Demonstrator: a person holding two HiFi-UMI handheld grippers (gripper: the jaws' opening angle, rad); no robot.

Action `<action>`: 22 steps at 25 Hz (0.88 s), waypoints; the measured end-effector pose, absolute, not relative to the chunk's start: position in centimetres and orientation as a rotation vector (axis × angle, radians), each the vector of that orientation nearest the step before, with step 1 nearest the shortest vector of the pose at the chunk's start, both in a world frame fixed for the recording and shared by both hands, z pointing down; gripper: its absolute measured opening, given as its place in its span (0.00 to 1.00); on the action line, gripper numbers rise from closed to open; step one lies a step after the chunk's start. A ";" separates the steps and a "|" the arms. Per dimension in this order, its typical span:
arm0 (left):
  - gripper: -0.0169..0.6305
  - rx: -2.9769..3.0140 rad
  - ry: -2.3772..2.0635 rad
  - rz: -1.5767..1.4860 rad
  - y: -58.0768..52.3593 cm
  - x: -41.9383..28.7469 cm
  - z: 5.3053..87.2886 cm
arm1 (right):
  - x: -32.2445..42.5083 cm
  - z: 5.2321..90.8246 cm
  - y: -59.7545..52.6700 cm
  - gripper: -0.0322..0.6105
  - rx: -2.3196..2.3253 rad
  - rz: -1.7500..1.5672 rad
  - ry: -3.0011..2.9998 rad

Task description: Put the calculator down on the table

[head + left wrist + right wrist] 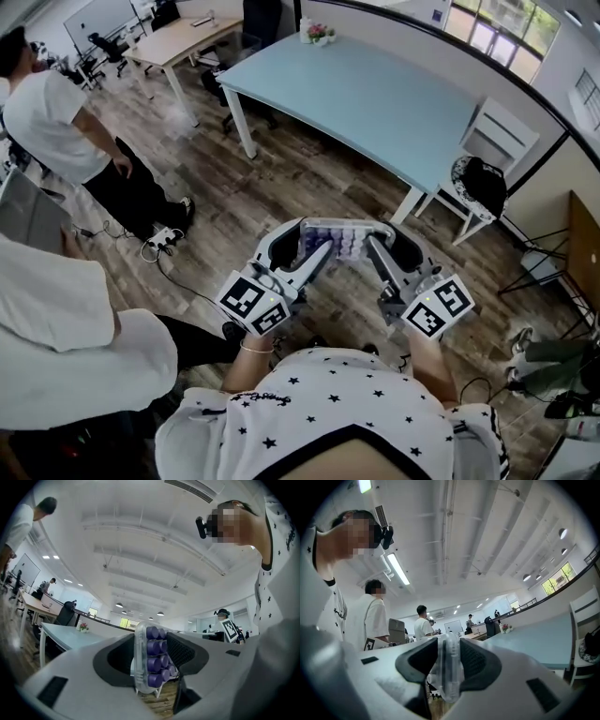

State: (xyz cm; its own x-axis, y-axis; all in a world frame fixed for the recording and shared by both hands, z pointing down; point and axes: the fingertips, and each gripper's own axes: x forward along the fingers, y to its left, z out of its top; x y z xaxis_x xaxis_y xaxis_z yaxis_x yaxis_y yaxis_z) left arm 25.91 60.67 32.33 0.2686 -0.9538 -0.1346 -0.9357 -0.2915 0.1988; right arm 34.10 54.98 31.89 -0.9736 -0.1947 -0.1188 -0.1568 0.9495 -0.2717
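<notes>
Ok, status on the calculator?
Grip: left hand-held gripper and right hand-held gripper both shut on calculator. Held over floor, short of table. Nothing seen in between.

Both arms reach forward from the torso, the left forearm (pixel 246 364) with a thin band at its wrist and the right forearm (pixel 433 361) drawn in alongside it. The left claw (pixel 317 246) and the right claw (pixel 380 246) angle toward each other, their marker cubes (pixel 253 302) nearest the body. Together they carry a clear-cased calculator with round purple keys (pixel 343 238) in the air, keys up. In the left gripper view, the left claw (pixel 151 662) has its dark pads pressed against both faces of one end. In the right gripper view, the right claw (pixel 450 667) clamps the opposite end, seen edge-on.
</notes>
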 end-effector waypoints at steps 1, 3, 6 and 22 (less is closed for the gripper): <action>0.37 2.439 -1.817 -0.355 60.7 25.5 32.3 | 33.7 31.8 55.0 0.27 -0.271 -0.393 2.963; 0.37 2.434 -1.815 -0.369 61.0 24.7 32.3 | 32.9 31.8 55.3 0.27 -0.272 -0.388 2.974; 0.37 2.419 -1.822 -0.387 61.6 23.3 32.6 | 31.4 31.9 55.8 0.27 -0.262 -0.388 2.988; 0.37 2.275 -2.009 -0.408 62.7 17.3 33.4 | 24.3 32.7 55.7 0.27 -0.028 -0.428 3.032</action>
State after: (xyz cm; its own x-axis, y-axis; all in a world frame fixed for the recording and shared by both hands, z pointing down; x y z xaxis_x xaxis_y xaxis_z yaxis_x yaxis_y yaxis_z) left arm 17.27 62.67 33.40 0.1053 -0.9837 -0.1458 -0.9627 -0.1376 0.2331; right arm 24.34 55.70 32.66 -0.9967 -0.0293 -0.0761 -0.0071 0.9609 -0.2768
